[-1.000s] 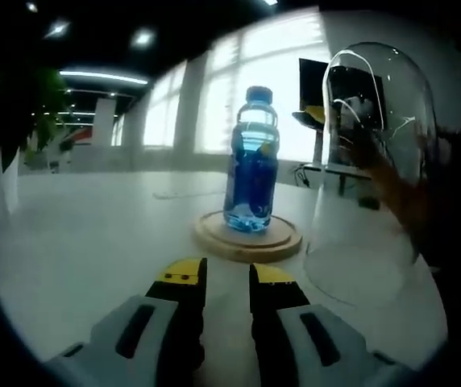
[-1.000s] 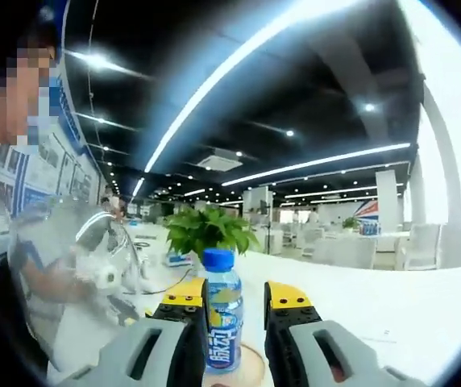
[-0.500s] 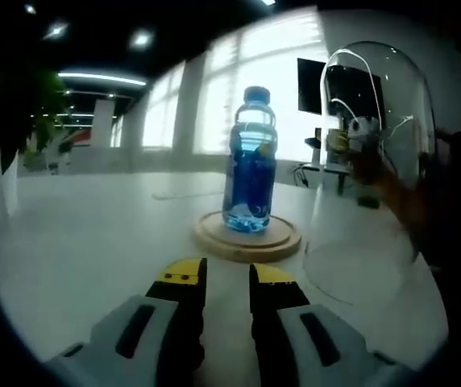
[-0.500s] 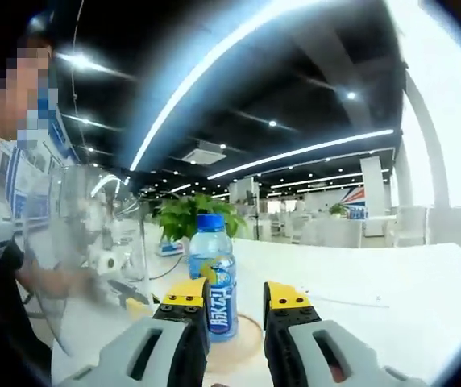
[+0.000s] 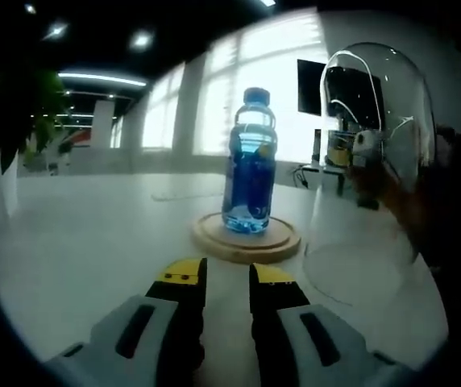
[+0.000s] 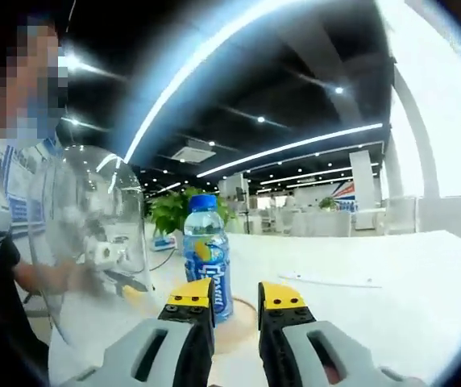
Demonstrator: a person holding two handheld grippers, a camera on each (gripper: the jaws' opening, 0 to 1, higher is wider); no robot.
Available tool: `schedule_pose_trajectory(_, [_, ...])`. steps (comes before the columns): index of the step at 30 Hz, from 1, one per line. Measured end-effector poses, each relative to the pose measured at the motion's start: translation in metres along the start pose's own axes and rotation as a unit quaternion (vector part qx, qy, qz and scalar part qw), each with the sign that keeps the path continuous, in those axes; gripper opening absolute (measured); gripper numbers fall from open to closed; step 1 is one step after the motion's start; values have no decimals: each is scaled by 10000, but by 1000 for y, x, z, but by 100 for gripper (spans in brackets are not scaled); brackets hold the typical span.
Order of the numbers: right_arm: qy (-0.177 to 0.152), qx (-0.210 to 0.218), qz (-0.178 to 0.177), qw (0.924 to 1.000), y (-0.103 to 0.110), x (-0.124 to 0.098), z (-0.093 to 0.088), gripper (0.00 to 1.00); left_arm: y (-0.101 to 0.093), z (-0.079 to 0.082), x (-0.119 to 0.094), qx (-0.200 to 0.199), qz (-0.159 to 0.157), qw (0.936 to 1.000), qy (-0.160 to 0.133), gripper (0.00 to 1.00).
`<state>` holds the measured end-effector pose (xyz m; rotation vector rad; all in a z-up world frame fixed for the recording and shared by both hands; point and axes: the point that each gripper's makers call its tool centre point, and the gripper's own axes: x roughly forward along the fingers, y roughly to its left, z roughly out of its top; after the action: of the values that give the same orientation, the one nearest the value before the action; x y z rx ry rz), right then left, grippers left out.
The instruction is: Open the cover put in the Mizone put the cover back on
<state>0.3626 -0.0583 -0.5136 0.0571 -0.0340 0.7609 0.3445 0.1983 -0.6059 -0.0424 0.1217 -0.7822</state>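
**Commentator 1:** Big open-plan office today, bright windows along one side, strip lights running across a dark ceiling, and a wide white table (image 5: 93,234) as our playing surface. What have you got in the left gripper view?

**Commentator 2:** The Mizone bottle (image 5: 251,161) stands upright on the round wooden base (image 5: 247,240), blue cap on top, blue drink inside. The left gripper (image 5: 227,278) sits low in front of it, yellow-tipped jaws nearly together with just a narrow gap between them, nothing held. It's near the base but clear of it.

**Commentator 1:** And the cover?

**Commentator 2:** The clear glass dome (image 5: 371,169) is off the base, standing on the table just to the right of it, close beside the bottle. Something shows through the glass, but I cannot make out whether anything grips it.

**Commentator 1:** Switching to the right gripper view: same Mizone bottle (image 6: 206,254), upright on the wooden base (image 6: 238,322), seen just past the right gripper (image 6: 234,297). Those jaws also have a slim gap, empty. The glass dome (image 6: 89,250) stands to the left of the bottle, with a person's arm visible through it. A green potted plant (image 6: 166,214) peeks out behind the bottle, and a sheet of paper (image 6: 327,280) lies farther out on the table.
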Motion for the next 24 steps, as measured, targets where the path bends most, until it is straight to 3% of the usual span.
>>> schedule_pose_trajectory(5, [256,-167,17,9995,8,-4,-23,13,1,2,0,-2,-25,10000,-59,16])
schedule_pose_trajectory(11, [325,-279,160,9990,19,-6,-49,12,0,3,0,-27,-80,9999,-100,16])
schedule_pose_trajectory(14, [294,-245,124,9992,14,-7,-57,11,2,4,0,-29,-104,9999,-112,16])
schedule_pose_trajectory(17, [320,92,3,9994,8,-9,-67,11,2,4,0,-63,-129,9998,-119,16])
schedule_pose_trajectory(24, [584,-58,158,9981,17,-9,-80,11,1,2,1,0,-168,9998,-101,16])
